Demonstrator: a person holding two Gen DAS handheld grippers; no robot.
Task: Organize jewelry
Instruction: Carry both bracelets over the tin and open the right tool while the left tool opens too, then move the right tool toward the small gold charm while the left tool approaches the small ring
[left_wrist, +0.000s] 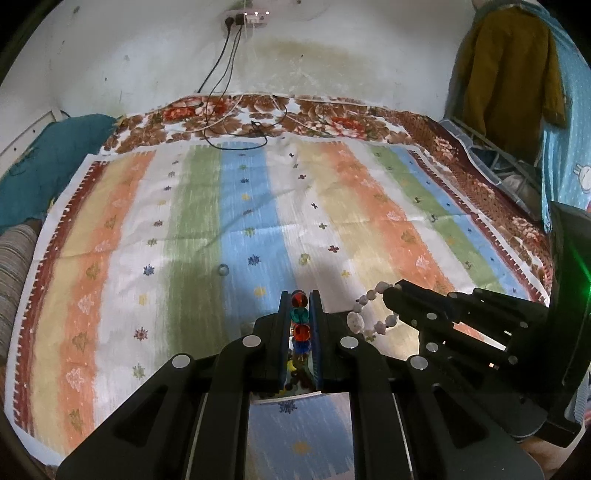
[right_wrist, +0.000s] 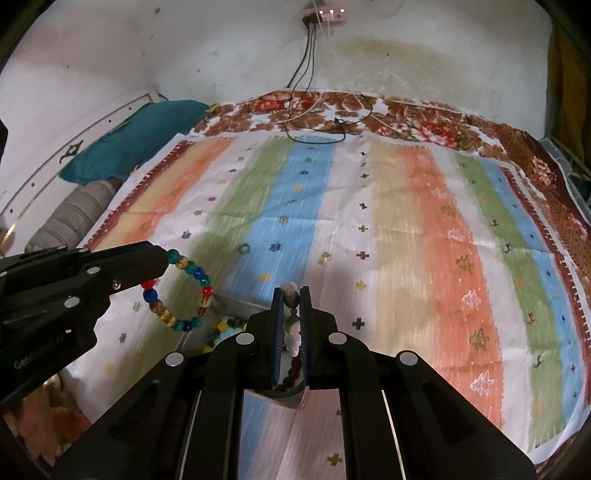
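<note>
Glossy round glass-bead bracelet (right_wrist: 177, 291) and matte lumpy stone bracelet (left_wrist: 373, 314), both clamped.

A stained white wall (left_wrist: 332, 55) with a socket strip (left_wrist: 245, 17) rises behind the striped cloth (left_wrist: 258, 206) on a floral bedcover (left_wrist: 332, 118).

Bed (left_wrist: 461, 147): striped cloth (left_wrist: 207, 206), ring (left_wrist: 223, 270), cables (left_wrist: 236, 136).

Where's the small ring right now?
The ring lies loose on the striped cloth, at the green-blue stripe edge, ahead and left of the left gripper; in the right wrist view it sits beyond the multicolored bracelet.
</note>
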